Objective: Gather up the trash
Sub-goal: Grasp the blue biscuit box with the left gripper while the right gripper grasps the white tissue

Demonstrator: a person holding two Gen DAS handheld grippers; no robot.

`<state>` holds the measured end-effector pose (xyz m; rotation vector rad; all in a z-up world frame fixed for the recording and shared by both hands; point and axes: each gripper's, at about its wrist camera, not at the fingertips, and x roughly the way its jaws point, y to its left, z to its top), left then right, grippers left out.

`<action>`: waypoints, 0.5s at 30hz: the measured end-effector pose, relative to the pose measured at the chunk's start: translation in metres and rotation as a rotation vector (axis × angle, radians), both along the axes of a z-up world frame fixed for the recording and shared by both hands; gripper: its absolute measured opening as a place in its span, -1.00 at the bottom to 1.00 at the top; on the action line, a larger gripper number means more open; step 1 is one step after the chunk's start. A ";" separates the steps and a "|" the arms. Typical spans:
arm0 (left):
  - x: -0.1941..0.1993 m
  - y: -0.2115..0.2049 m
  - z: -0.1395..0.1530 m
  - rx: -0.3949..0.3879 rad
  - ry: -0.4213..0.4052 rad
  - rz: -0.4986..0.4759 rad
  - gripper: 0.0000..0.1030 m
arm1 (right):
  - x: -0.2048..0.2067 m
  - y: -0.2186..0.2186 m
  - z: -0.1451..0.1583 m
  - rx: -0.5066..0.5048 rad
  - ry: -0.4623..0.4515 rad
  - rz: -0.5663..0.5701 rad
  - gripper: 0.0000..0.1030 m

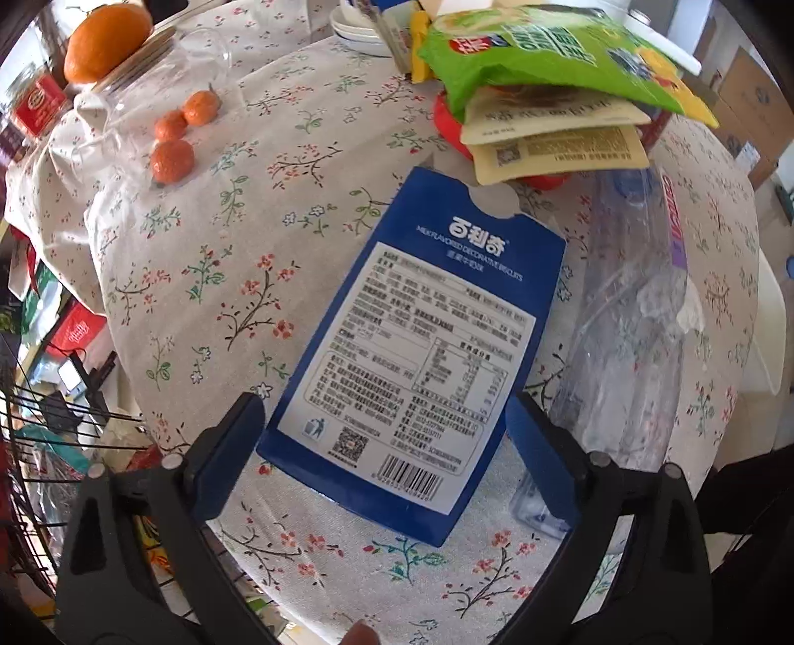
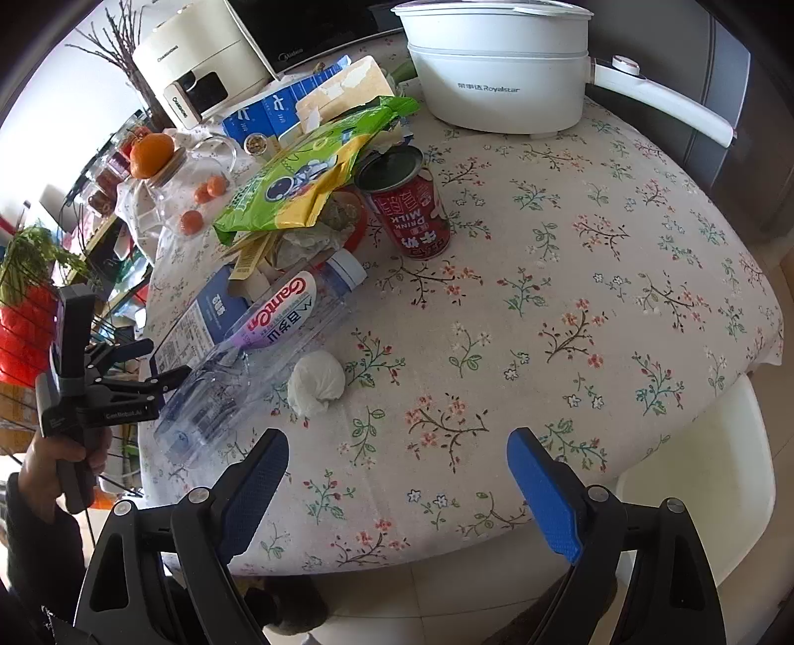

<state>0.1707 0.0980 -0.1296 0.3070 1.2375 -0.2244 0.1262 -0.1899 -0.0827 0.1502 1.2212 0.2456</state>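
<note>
A flat blue biscuit box (image 1: 417, 347) lies label-up on the floral tablecloth. My left gripper (image 1: 387, 446) is open, its fingers on either side of the box's near end, just above it. A crushed clear plastic bottle (image 1: 630, 317) lies to the right of the box; it also shows in the right wrist view (image 2: 258, 357). A crumpled white tissue (image 2: 316, 381) lies beside the bottle. A red milk can (image 2: 409, 208) stands upright. A green snack bag (image 2: 307, 178) tops a pile of wrappers. My right gripper (image 2: 397, 476) is open and empty over the near table edge.
A glass jar (image 1: 149, 84) with an orange (image 1: 106, 42) on top stands at the far left, three small tangerines (image 1: 171, 159) near it. A white electric pot (image 2: 501, 74) stands at the back. A white chair (image 2: 694, 496) is at the right. A wire rack (image 1: 44, 446) stands left of the table.
</note>
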 end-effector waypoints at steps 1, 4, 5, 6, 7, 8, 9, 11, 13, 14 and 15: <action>-0.002 -0.002 -0.001 0.015 -0.009 -0.016 0.97 | 0.000 0.000 -0.001 -0.002 0.000 0.002 0.77; 0.000 -0.003 -0.006 0.011 0.012 -0.028 0.98 | 0.000 -0.001 -0.003 -0.014 0.003 0.001 0.77; 0.002 -0.001 -0.006 0.001 0.014 -0.014 0.98 | 0.000 -0.001 -0.004 -0.015 0.005 -0.001 0.77; 0.006 0.000 -0.008 -0.009 0.014 -0.004 0.98 | 0.001 -0.002 -0.005 -0.015 0.007 -0.004 0.77; 0.007 0.001 -0.007 -0.017 0.010 0.005 0.99 | 0.001 -0.003 -0.006 -0.015 0.010 -0.007 0.77; 0.011 0.003 -0.010 -0.028 0.007 0.011 0.99 | 0.001 -0.003 -0.007 -0.016 0.012 -0.011 0.77; 0.013 0.004 -0.010 -0.037 0.004 0.014 1.00 | 0.002 -0.003 -0.008 -0.016 0.014 -0.015 0.77; 0.017 0.007 -0.013 -0.059 0.004 0.031 1.00 | 0.002 -0.002 -0.010 -0.013 0.017 -0.017 0.77; 0.019 0.011 -0.016 -0.083 0.000 0.069 1.00 | 0.003 0.000 -0.012 -0.009 0.024 -0.019 0.77; 0.020 0.012 -0.017 -0.096 0.001 0.090 1.00 | 0.004 0.001 -0.014 -0.003 0.030 -0.019 0.77; 0.020 0.013 -0.018 -0.104 0.001 0.105 1.00 | 0.005 0.002 -0.016 0.004 0.036 -0.020 0.77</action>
